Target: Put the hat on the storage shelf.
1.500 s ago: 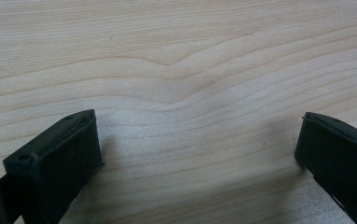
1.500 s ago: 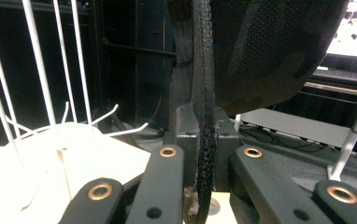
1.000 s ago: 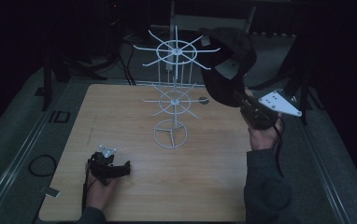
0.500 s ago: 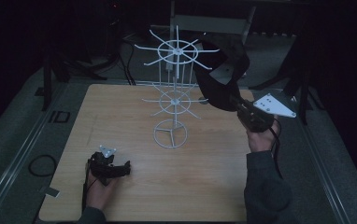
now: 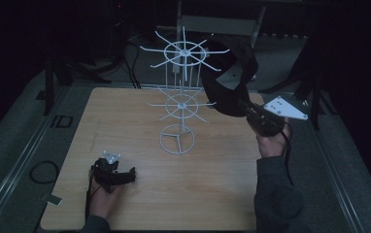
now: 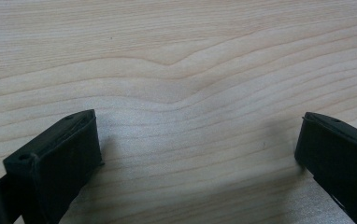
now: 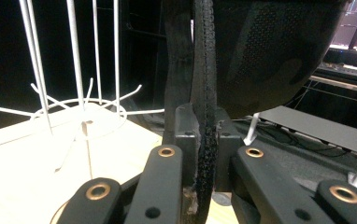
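A white wire rack (image 5: 181,97) with two tiers of spokes stands mid-table on a ring base. My right gripper (image 5: 244,108) is raised to the right of it, shut on the edge of a black cap (image 5: 229,82). The cap hangs against the tips of the right-hand spokes, between the two tiers. In the right gripper view the right gripper (image 7: 203,135) pinches the cap's stitched rim, and the cap's (image 7: 270,51) body bulges above right. My left gripper (image 5: 125,175) rests on the wooden table (image 5: 222,194) near the front left. The left gripper (image 6: 197,154) is open with only bare wood between its jaws.
The rack's (image 7: 83,93) thin spokes stick out on all sides, close to the cap. Dark stands and cables sit beyond the table's far edge. A cable loop (image 5: 42,171) lies on the floor left of the table.
The right hand and the cap have sunk slightly and edged left toward the rack's spokes. The left gripper has stayed put.
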`<state>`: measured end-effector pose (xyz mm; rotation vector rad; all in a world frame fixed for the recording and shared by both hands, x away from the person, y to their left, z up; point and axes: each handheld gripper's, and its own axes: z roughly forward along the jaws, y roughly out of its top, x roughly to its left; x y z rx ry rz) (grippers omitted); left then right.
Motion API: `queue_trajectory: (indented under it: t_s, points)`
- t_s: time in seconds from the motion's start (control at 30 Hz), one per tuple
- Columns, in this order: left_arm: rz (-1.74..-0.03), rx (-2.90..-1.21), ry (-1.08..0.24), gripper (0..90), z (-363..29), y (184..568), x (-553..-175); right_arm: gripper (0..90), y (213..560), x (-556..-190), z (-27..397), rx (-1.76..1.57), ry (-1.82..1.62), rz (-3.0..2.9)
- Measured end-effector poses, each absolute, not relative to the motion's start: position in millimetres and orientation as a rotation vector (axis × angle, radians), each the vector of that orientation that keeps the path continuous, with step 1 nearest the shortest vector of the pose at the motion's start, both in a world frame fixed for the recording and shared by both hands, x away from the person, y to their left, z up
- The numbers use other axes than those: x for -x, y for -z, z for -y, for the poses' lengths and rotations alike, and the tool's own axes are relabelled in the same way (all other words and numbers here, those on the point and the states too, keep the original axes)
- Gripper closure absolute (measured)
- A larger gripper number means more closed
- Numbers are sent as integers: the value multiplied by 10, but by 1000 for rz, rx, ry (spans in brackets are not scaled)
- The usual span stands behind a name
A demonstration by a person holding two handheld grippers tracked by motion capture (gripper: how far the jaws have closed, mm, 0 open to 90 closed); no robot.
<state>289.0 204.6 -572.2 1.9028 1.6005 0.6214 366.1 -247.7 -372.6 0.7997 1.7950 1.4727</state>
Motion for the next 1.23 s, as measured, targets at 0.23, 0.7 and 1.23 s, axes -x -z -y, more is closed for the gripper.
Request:
queue_trajectory:
  t_s: [0.23, 0.7, 1.23]
  points:
    - [-1600, -1905, -624, 2, -2047, 5722, -2890, 804, 3790, -3672, 2519, -811, -1477, -1815]
    - [-1600, -1905, -624, 2, -2047, 5722, -2890, 462, 3828, -3703, 2528, -858, -1441, -1830]
    - [-1600, -1905, -624, 2, -2047, 5722, -2890, 180, 3846, -3681, 2486, -886, -1375, -1861]
